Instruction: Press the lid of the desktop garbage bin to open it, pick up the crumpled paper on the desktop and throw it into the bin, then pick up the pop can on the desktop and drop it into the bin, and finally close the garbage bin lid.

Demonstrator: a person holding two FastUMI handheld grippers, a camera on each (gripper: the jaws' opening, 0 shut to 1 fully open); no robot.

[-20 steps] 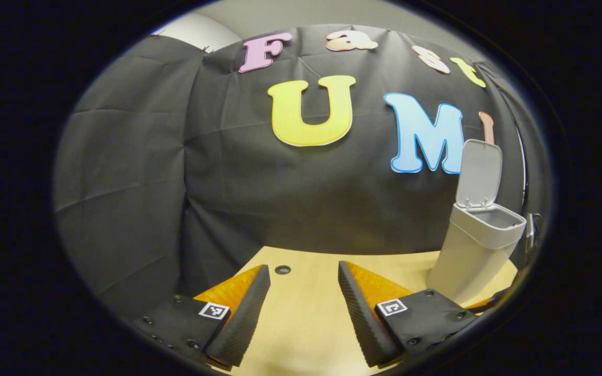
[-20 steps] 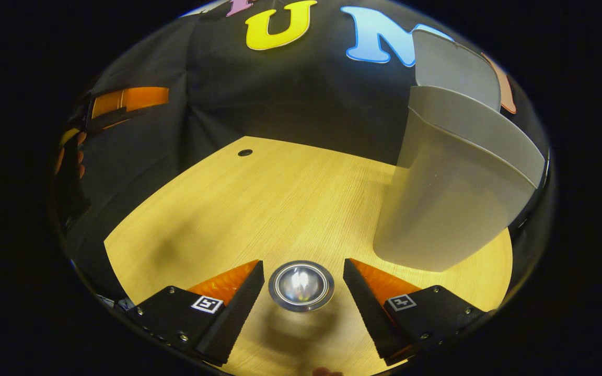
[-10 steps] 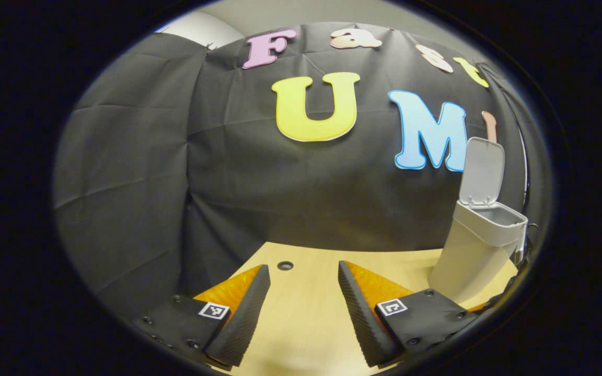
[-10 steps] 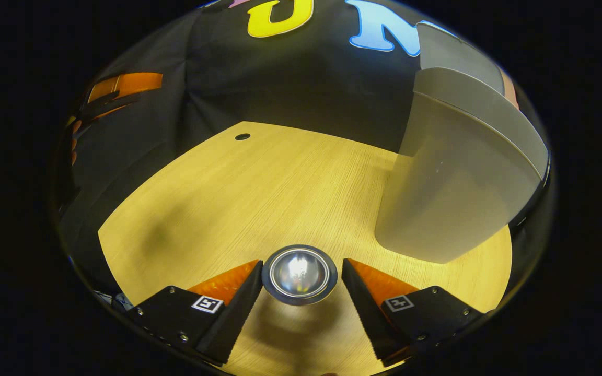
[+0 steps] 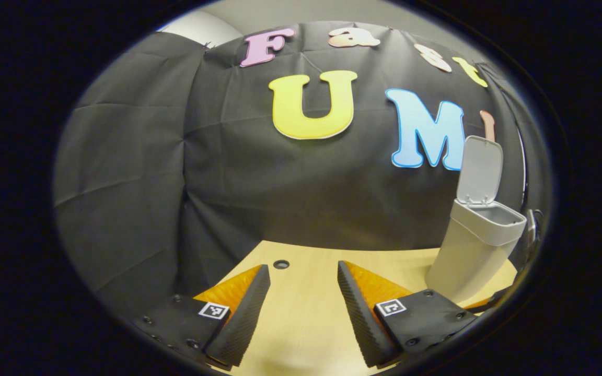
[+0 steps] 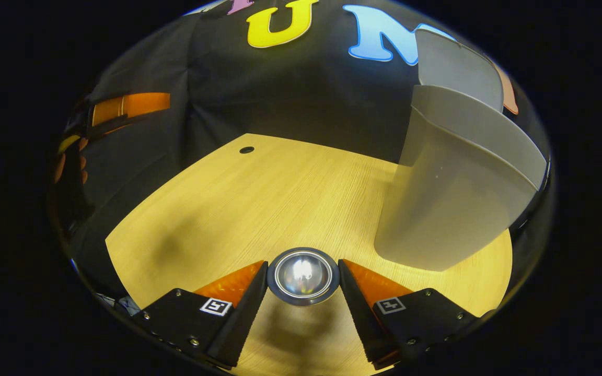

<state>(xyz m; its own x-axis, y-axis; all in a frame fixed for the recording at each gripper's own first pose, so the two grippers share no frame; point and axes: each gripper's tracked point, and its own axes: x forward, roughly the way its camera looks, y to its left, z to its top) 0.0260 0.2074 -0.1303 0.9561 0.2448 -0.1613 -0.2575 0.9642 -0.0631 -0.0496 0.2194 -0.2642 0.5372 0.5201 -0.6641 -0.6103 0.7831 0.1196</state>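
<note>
Thin metal, seen end-on, makes up the can (image 6: 303, 275) near the bin (image 6: 452, 209) on the desk (image 6: 259, 203), judged light, slippery and easily dented; it is flanked closely, apparently touched, by the right gripper (image 6: 302, 308) fingers, while the left gripper (image 5: 301, 308) fingers are spread wide, empty.

The left gripper view sits low over the table (image 5: 306, 313), facing the cloth wall, the bin (image 5: 476, 245) far off right. The right gripper view tilts down, close to the bin (image 6: 452, 198). The 2 views share table and bin.
</note>
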